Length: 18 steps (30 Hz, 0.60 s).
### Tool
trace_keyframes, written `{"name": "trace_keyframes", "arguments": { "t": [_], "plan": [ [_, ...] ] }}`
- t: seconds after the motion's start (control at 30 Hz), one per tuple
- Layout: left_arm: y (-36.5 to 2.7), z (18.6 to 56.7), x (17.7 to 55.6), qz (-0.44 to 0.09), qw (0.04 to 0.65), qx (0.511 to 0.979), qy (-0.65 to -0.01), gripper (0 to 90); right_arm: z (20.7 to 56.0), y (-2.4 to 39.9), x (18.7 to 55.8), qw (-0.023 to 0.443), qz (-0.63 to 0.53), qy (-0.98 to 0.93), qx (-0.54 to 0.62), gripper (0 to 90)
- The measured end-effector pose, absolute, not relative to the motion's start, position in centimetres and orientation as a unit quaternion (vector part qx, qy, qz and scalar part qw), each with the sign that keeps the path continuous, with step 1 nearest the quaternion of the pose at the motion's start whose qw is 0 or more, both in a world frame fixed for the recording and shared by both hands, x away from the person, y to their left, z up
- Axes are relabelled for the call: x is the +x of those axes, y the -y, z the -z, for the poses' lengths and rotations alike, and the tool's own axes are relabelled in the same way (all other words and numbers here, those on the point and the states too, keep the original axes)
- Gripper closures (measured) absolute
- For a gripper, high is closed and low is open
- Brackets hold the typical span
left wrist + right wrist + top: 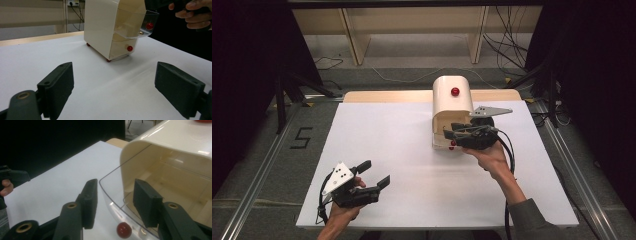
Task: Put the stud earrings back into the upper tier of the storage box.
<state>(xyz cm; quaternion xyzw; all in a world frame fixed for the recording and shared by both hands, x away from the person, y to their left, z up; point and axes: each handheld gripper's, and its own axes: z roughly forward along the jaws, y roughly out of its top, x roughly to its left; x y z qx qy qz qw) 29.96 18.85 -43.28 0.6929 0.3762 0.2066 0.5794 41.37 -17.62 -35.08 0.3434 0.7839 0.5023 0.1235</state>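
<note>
A cream box (452, 100) with a red knob (455, 91) on its rounded top stands at the back of the white table (412, 165). Its clear flap lid (147, 17) is swung up and carries a small red knob (149, 25); a lower drawer front has another red knob (129, 48). My right gripper (451, 132) is at the box's front opening. In the right gripper view its jaws (115, 200) stand apart on either side of the clear lid's edge (110, 192), pads off it, with the lid's red knob (124, 230) just below. My left gripper (374, 175) rests open at the table's near left, nothing between its fingers (57, 85).
The table's wooden back edge (377, 96) lies behind the box. Metal rails (257, 175) run along both sides of the table. Wooden shelf legs (354, 40) and loose cables (507, 50) sit on the floor beyond.
</note>
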Motion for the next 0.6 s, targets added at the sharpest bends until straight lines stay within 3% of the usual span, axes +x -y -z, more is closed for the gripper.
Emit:
{"name": "trace_keyframes", "arguments": {
  "t": [0.3,0.6],
  "plan": [
    [-18.8,43.3,29.9,-0.206,0.579,0.693,-0.376,15.1,35.3,17.7,39.4,0.121,-0.503,-0.788,0.335,44.0],
    [-18.8,43.3,29.9,-0.206,0.579,0.694,-0.376,15.2,36.3,18.0,37.9,0.117,-0.514,-0.782,0.333,40.9]
  ]
}}
